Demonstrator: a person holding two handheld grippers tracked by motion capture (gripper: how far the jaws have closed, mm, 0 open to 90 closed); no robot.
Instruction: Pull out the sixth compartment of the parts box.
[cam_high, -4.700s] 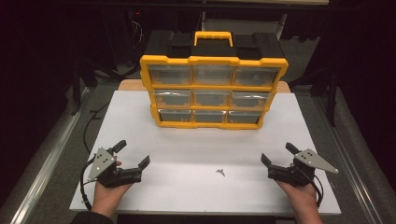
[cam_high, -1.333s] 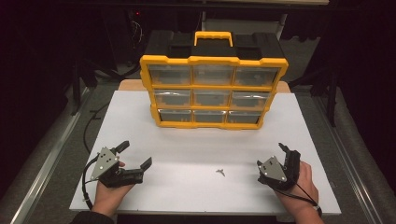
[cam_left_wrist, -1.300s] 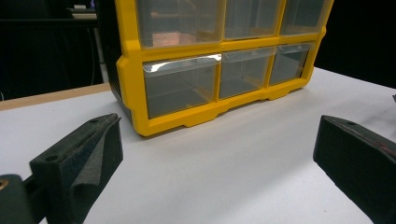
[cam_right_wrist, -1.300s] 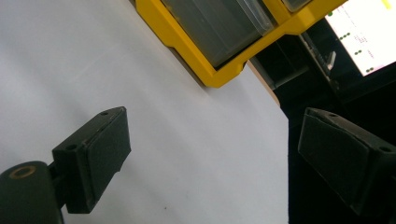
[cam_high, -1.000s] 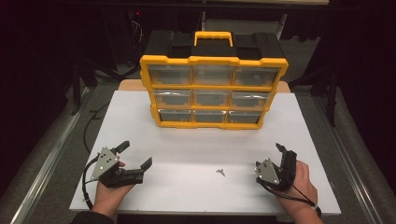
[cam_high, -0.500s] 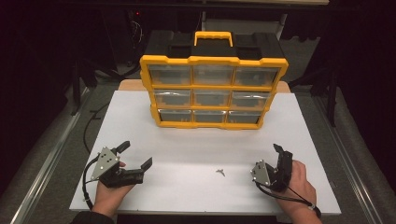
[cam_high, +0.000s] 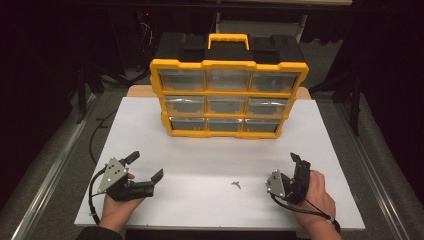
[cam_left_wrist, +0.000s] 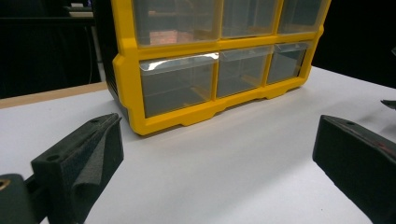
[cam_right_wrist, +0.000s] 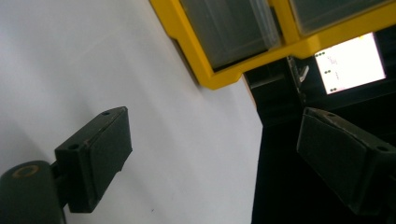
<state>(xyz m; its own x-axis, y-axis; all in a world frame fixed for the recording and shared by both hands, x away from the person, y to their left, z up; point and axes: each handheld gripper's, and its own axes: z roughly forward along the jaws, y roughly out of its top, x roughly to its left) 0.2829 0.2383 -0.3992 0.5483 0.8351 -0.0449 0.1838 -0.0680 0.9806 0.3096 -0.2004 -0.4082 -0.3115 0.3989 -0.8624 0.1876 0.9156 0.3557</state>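
A yellow organizer (cam_high: 227, 97) with clear drawers and a black back stands upright at the far middle of the white table top (cam_high: 200, 160). A small metal part (cam_high: 236, 184) lies on the table near the front, between my two hands. My left gripper (cam_high: 146, 165) rests at the front left, open and holding nothing, pointing at the organizer (cam_left_wrist: 210, 70). Its jaws stand wide apart in the left gripper view (cam_left_wrist: 219, 163). My right gripper (cam_high: 296, 164) sits at the front right, rolled onto its side, just right of the metal part. It is open and empty (cam_right_wrist: 219, 154), with the organizer's corner (cam_right_wrist: 243, 37) ahead.
A wooden board (cam_high: 142, 91) shows behind the table top. A metal rail (cam_high: 45, 175) runs along the left side and dark floor lies to the right. A lit white screen (cam_right_wrist: 350, 63) glows past the table's edge in the right gripper view.
My right hand has rolled its gripper onto its side and drifted left toward the small metal part. The left gripper, the organizer and the metal part have stayed put.
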